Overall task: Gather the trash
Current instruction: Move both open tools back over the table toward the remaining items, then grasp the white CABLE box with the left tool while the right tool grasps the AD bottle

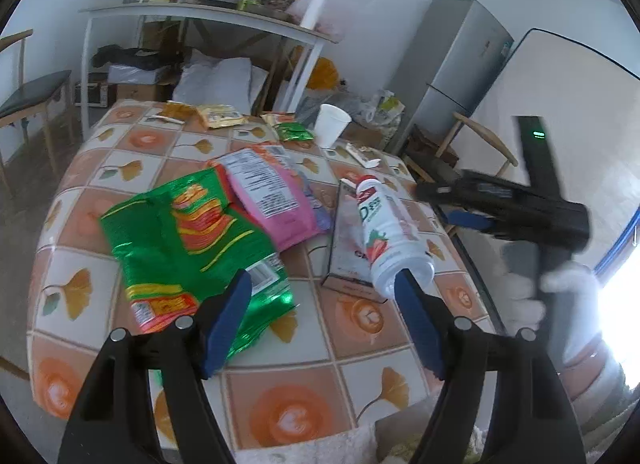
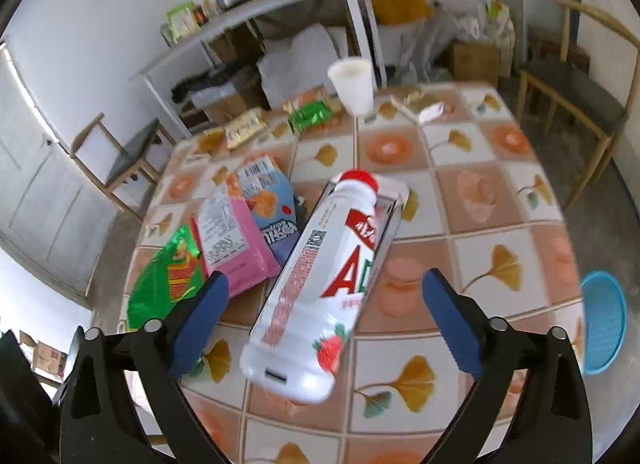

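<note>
Table (image 2: 472, 199) draped in a tiled cloth of orange rosettes and ginkgo leaves, strewn with trash. Near the middle, a white bottle (image 2: 316, 280) with red cap, lying on its side across a flat box (image 1: 344, 240). To its left, overlapping: green bag (image 1: 188, 240), pink bag (image 1: 272, 199), blue bag (image 2: 272, 203). Toward the far edge, a white cup (image 2: 354, 83) standing upright, small wrappers (image 1: 218, 115) around it. Blue basket (image 2: 604, 320) on the floor beside the table. Behind, a white shelf (image 1: 208, 15) crowded with kitchen goods, a grey fridge (image 1: 452, 59), wooden chairs (image 2: 572, 91) along the walls. Left gripper (image 1: 326, 284) spread wide, empty, above the green bag's edge. Right gripper (image 2: 324, 288) spread wide, straddling the bottle without touching it.
</note>
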